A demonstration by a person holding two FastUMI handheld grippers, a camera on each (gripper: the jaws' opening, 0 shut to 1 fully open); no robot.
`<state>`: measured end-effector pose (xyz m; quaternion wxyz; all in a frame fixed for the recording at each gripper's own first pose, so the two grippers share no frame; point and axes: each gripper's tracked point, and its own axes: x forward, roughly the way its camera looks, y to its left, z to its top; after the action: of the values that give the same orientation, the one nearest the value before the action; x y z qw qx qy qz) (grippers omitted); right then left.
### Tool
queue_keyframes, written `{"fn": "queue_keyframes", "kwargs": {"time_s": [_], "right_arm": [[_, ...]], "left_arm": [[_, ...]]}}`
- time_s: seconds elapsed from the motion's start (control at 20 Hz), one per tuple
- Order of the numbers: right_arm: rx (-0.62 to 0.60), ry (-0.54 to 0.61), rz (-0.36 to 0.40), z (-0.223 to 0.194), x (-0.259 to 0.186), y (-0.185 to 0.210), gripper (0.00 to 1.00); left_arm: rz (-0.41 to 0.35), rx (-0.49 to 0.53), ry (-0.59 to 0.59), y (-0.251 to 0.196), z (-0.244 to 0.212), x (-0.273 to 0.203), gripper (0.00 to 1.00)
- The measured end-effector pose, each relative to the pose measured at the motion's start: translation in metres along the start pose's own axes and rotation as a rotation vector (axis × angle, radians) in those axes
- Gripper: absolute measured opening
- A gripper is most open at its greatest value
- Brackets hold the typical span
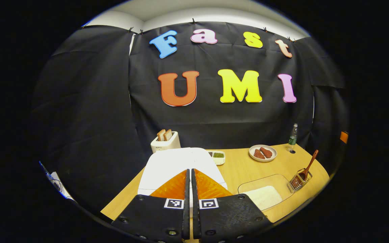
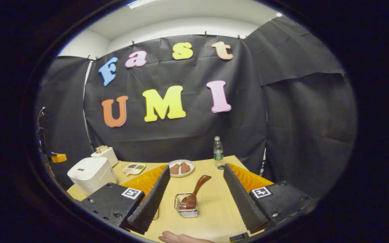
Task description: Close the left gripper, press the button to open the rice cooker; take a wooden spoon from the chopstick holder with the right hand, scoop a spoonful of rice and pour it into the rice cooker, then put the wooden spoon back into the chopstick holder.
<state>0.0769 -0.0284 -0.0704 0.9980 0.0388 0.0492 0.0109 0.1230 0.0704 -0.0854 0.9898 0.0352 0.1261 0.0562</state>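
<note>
**A:** Black cloth hangs behind a pale wooden desk (image 1: 245, 168) in the left gripper view. What sits where?

**B:** A white rice cooker (image 1: 177, 165) fills the lower middle, lid still down, directly ahead of the left hand-held gripper (image 1: 190, 182). Its two fingers lie pressed together with only a thin seam between them, holding nothing. I judge that is so the joined tip can serve as a blunt poker for the button; whether it touches the lid yet, I cannot tell.

**A:** And the rest?

**B:** A clear tray of rice (image 1: 265, 195) lies lower right, just beside the wire chopstick holder (image 1: 301, 179), from which the wooden spoon (image 1: 309, 165) leans up and to the right. Keeping rice and spoon near each other looks meant to keep the scoop short. A toaster (image 1: 165, 141) stands behind the cooker; a plate (image 1: 262, 153) and a bottle (image 1: 292, 136) sit at the far right.

**A:** Now the right gripper view?

**B:** Same desk, lower half of the frame. The right hand-held gripper (image 2: 194, 189) is spread wide and empty, its fingers flanking the chopstick holder (image 2: 186, 206) at lower centre without touching it. The spoon (image 2: 196, 192) stands in it, handle tilted toward upper right, easy to pinch. The rice cooker (image 2: 91, 173) sits at lower left, well apart. A fingertip (image 2: 177, 237) shows at the bottom edge.
</note>
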Motion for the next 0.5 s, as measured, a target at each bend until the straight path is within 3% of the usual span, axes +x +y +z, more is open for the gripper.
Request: {"fn": "queue_keyframes", "kwargs": {"time_s": [0.35, 0.5], "right_arm": [[-0.017, 0.019, -0.017, -0.019, 0.017, -0.022, 1.0], [-0.024, 0.052, -0.038, -0.032, 0.025, -0.036, 0.99]], "left_arm": [[0.039, -0.044, 0.159, 0.012, -0.032, 0.06, 0.0], [0.023, -0.049, 0.208, 0.006, -0.048, 0.074, 0.0]]}}
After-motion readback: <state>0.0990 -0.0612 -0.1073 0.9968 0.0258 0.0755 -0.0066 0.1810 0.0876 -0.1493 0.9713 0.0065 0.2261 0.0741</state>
